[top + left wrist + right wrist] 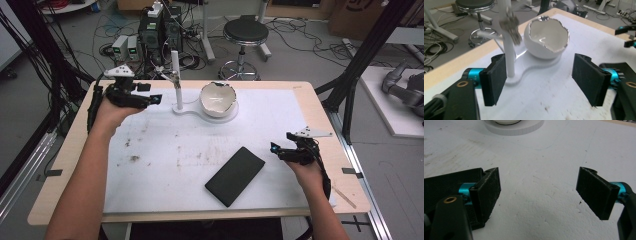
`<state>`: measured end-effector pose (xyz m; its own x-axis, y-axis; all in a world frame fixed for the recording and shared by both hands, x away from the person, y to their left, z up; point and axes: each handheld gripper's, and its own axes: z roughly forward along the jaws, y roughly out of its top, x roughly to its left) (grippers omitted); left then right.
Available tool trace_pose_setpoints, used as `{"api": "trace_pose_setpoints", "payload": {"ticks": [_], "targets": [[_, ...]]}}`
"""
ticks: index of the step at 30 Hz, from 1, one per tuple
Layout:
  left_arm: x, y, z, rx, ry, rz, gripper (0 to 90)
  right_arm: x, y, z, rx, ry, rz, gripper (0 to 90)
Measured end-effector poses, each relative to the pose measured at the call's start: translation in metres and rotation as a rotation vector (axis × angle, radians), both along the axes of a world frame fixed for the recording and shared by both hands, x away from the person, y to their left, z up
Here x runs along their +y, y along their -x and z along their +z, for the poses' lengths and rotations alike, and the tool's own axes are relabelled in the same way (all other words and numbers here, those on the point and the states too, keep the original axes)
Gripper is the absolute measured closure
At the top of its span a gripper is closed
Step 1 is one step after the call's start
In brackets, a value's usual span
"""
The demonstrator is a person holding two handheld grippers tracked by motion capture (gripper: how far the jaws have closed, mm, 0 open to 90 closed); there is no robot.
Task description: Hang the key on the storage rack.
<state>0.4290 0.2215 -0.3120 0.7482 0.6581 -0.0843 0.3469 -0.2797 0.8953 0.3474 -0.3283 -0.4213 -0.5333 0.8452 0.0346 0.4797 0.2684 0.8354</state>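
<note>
**Handling the eggshell-shaped bowl**

The white bowl (218,99) sits on a white stand (186,108) at the counter's (320,120) far edge. It looks rigid, glossy and fragile at its jagged rim; grip the lower body. Left claw (157,98) and right claw (274,148) both gape wide, empty.

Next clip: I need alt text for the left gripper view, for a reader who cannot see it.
The left gripper, jaws wide open and holding nothing, faces a white eggshell-shaped bowl with a jagged rim on a white stand. A thin white post on the stand carries a small metal clip.
</note>
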Motion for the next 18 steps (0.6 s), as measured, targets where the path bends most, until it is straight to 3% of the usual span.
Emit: {"api": "trace_pose_setpoints", "payload": {"ticks": [4, 10, 16, 18], "targets": [[0.008, 0.018, -0.013, 0.000, -0.005, -0.012, 23.7, 0.000, 0.000, 0.000, -0.005, 0.001, -0.004, 20.2], [0.018, 0.039, -0.033, -0.023, 0.024, -0.008, 21.6, -0.001, -0.001, 0.000, -0.001, 0.005, -0.006, 20.1], [0.023, 0.052, -0.053, -0.031, 0.052, 0.007, 20.2, -0.001, -0.002, -0.001, 0.003, 0.006, -0.012, 20.1], [0.024, 0.056, -0.062, -0.013, 0.050, -0.001, 19.5, -0.002, -0.002, -0.001, 0.001, 0.005, -0.017, 20.2]]}}
